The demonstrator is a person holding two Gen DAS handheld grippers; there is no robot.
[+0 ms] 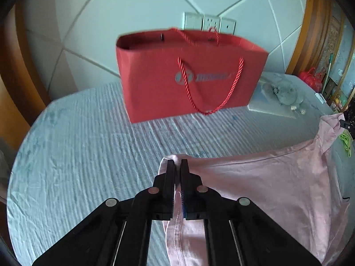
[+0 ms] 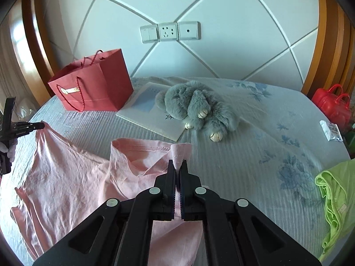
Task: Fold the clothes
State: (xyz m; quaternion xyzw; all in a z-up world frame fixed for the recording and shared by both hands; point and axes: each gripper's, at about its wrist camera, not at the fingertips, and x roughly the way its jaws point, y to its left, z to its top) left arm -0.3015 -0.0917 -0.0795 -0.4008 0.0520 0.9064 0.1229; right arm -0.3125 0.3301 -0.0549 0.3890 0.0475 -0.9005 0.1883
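On the blue bedspread (image 2: 244,155), the left gripper (image 1: 177,163) and right gripper (image 2: 177,164) each pinch the pink shirt (image 2: 77,173), jaws clenched.

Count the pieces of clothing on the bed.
2. A pink garment lies spread over the near left of the bed, pinched at two edges by the hand-held grippers. A lime-green garment lies bunched at the right edge, partly cut off. More may lie out of view.

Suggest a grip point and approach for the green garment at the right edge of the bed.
Pinch the green garment at its rolled upper-left edge, coming from the bed's open middle. It lies crumpled with that fold raised off the sheet, so tongs could close over it; its right part runs out of view.
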